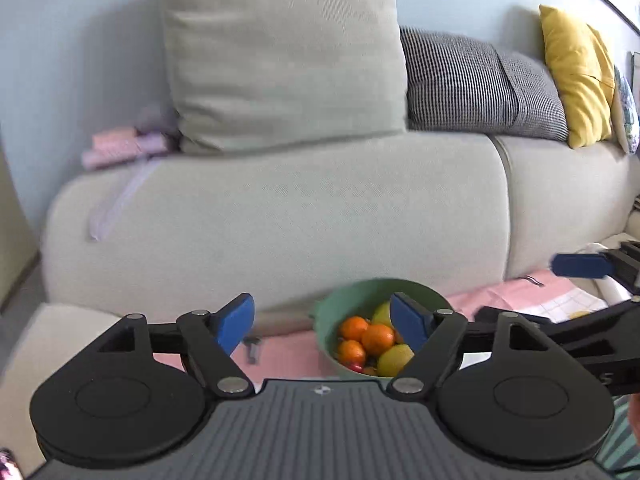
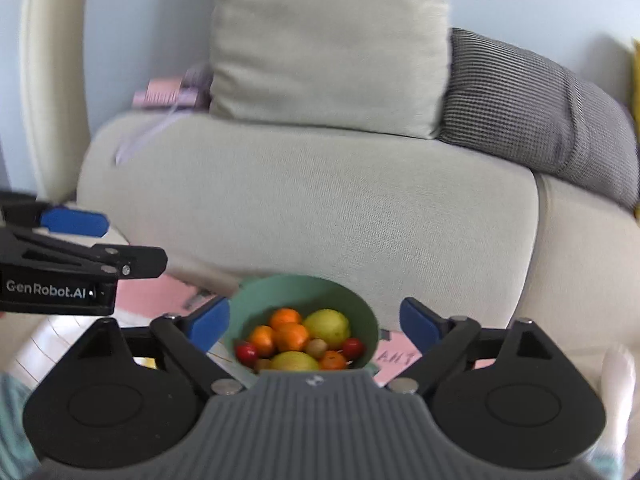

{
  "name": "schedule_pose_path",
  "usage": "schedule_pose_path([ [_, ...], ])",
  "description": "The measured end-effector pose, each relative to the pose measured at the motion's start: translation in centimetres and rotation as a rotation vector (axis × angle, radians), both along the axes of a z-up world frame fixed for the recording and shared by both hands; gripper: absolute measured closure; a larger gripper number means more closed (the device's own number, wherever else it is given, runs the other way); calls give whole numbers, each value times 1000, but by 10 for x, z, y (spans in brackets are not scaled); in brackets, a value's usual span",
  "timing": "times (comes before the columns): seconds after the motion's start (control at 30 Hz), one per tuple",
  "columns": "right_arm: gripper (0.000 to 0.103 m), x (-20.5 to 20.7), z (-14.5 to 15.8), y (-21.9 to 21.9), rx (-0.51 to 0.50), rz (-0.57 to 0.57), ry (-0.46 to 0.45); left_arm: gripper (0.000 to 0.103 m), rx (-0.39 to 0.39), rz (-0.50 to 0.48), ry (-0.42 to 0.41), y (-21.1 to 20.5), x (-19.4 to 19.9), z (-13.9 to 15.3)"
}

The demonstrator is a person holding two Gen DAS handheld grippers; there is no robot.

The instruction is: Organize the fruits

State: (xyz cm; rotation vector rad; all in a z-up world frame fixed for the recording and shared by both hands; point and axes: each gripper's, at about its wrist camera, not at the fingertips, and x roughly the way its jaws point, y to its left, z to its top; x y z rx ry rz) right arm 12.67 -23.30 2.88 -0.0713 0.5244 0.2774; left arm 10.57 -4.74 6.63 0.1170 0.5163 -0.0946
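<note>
A green bowl (image 2: 360,312) holds several fruits: oranges (image 2: 292,334), yellow-green lemons (image 2: 328,326) and small red fruits (image 2: 246,352). It stands on a pink cloth in front of a sofa. My right gripper (image 2: 314,326) is open and empty, its blue pads on either side of the bowl, above it. My left gripper (image 1: 322,322) is open and empty, to the left of the bowl (image 1: 348,300); its right pad overlaps the bowl's fruit (image 1: 376,338) in view. Each gripper shows at the edge of the other's view.
A light grey sofa (image 1: 280,216) fills the background with a beige cushion (image 1: 280,52), a checked cushion (image 1: 472,80) and a yellow cushion (image 1: 576,72). Pink cloth (image 1: 120,146) lies on the sofa arm. A pink cloth (image 2: 156,294) covers the table.
</note>
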Motion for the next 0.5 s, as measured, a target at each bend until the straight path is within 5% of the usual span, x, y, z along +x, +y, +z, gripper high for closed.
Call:
schedule_pose_path([
  [0.2, 4, -53, 9, 3, 68, -49, -60, 7, 38, 35, -53, 4, -38, 10],
  [0.5, 4, -112, -3, 18, 64, -113, -132, 6, 30, 65, -21, 9, -70, -21],
])
